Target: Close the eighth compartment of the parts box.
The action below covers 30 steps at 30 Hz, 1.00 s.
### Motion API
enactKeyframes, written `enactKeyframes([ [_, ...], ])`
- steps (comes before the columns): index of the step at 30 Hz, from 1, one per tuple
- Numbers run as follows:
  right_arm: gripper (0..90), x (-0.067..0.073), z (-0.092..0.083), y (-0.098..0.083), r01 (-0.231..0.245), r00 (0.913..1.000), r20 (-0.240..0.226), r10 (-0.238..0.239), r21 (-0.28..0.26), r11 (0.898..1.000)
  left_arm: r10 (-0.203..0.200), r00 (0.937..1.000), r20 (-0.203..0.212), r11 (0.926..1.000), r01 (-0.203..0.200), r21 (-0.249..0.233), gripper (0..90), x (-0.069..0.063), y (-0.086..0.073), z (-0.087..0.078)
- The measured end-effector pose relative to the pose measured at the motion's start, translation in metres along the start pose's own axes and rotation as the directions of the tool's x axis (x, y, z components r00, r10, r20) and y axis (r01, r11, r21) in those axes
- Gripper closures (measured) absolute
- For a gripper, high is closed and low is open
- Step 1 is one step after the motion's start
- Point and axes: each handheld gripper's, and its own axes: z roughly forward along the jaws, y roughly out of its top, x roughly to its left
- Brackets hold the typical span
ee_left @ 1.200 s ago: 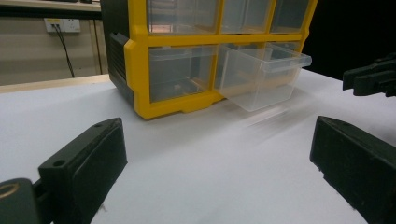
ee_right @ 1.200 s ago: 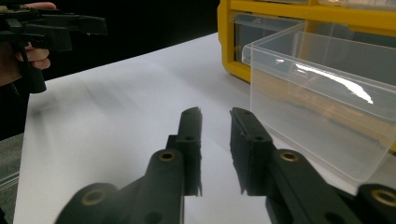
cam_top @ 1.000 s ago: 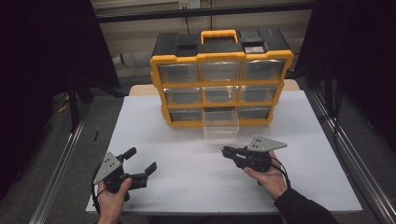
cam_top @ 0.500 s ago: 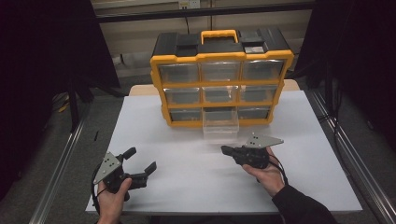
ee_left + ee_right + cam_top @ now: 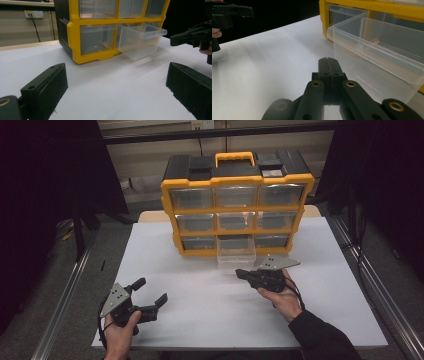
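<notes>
Right gripper (image 5: 242, 272), jaws together on nothing, sits just before the pulled-out clear drawer (image 5: 236, 255) of the yellow organizer (image 5: 237, 182), likely about to push it in; left gripper (image 5: 150, 292) waits well back, jaws apart.

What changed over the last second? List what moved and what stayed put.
The right gripper slid slightly left and toward the person, away from the pulled-out clear drawer; its jaws are shut, with nothing between them. The left gripper stayed open and still. The yellow organizer and its drawer are unchanged.

Overhead forward-down; two low tool views sharing drawer (image 5: 140, 40).
</notes>
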Motion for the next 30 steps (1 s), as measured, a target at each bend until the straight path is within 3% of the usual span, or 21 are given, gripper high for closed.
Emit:
enactKeyframes([
  [24, 90.0, -0.015, 0.022, 0.0, 0.001, 0.9993, 0.038, -0.002, 0.022, 1.0, 0.005, 0.9999, 0.008, 1.0, -0.005, 0.0, 3.6, 0.0, 0.0, 0.0],
  [30, 90.0, -0.019, 0.025, -0.004, -0.021, 0.9979, 0.062, 0.019, 0.029, 0.999, 0.005, 1.0, 0.007, 1.0, -0.005, -0.001, 3.6, 0.001, 0.0, 0.0],
])
